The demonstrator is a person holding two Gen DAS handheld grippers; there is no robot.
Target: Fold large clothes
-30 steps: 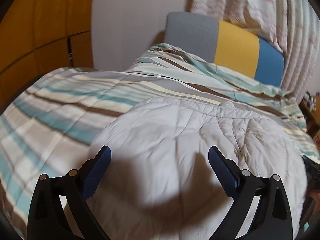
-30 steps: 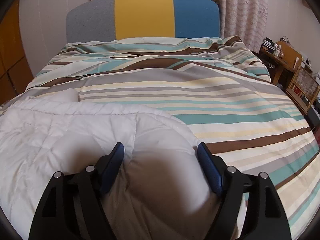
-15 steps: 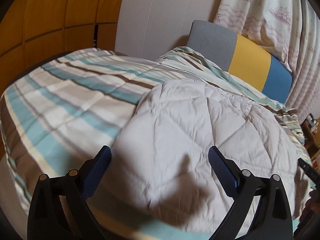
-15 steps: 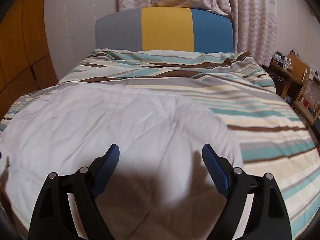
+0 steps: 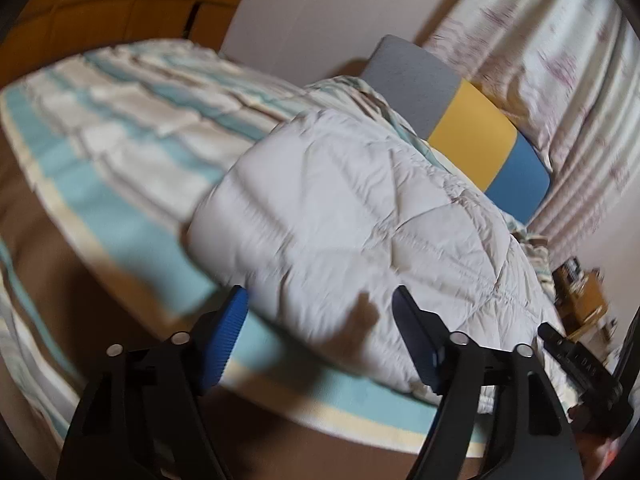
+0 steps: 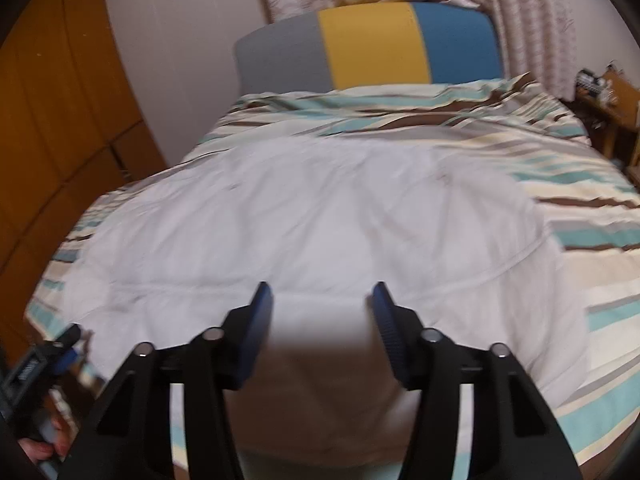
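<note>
Garment: a large white quilted padded piece (image 5: 360, 216), thick and puffy, with stitched diamond seams; it lies folded into a broad slab on the bed, near the foot end and across the middle of the cover.
Garment in right wrist view: the same white quilted piece (image 6: 304, 216) spreads from the left edge of the bed to past the centre, its near edge reaching toward the camera.
Bed cover: a striped duvet in cream, teal, grey and brown (image 5: 120, 152); the white piece rests on top of it, and bare stripes show to the left of it and along the near edge.
Headboard: an upholstered panel in grey, yellow and blue blocks (image 6: 372, 46), standing behind the far end of the bed.
Left gripper (image 5: 320, 312): black frame with blue ribbed pads; its fingers are spread wide, nothing between them, hovering above the near edge of the white piece.
Right gripper (image 6: 322, 300): same build; its fingers stand apart over the near edge of the white piece, clamping nothing, though blur hides whether they touch the fabric.
Curtain: pale patterned drapes (image 6: 532, 12) hang behind and right of the headboard.
Wall panels: orange-brown wood (image 6: 52, 128) on the left.
Sharpness: both views are motion-blurred.
</note>
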